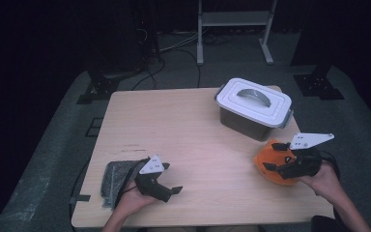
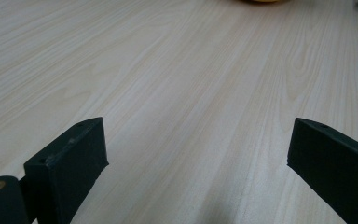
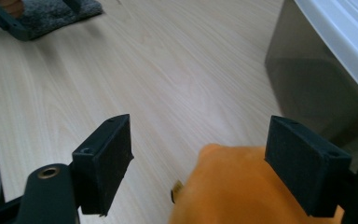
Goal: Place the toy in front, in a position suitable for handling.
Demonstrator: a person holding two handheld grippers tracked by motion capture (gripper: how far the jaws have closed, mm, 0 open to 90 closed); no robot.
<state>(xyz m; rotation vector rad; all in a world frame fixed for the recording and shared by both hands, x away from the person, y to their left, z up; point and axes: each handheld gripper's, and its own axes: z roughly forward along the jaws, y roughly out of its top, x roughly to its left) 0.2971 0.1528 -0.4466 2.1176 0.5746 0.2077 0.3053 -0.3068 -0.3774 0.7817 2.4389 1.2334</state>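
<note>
An orange, soft-looking object (image 1: 265, 166) lies near the table's right front edge. My right gripper (image 1: 272, 155) hovers over it, open, with one jaw on each side of its top; in the right gripper view (image 3: 198, 140) the orange object (image 3: 233, 191) sits low between the jaws, and I cannot tell if they touch it. A grey box with a white handled lid (image 1: 253, 104) stands behind it, lid on. My left gripper (image 1: 171, 178) is open near the front left, next to a grey cloth (image 1: 112, 180). Bare wood lies between its jaws (image 2: 198, 140).
The wooden table (image 1: 174, 125) is bare across its middle and back left. The grey box's wall (image 3: 317, 88) stands close on the right in the right gripper view. Dark floor, cables and a metal stand's legs (image 1: 234, 29) lie beyond the table.
</note>
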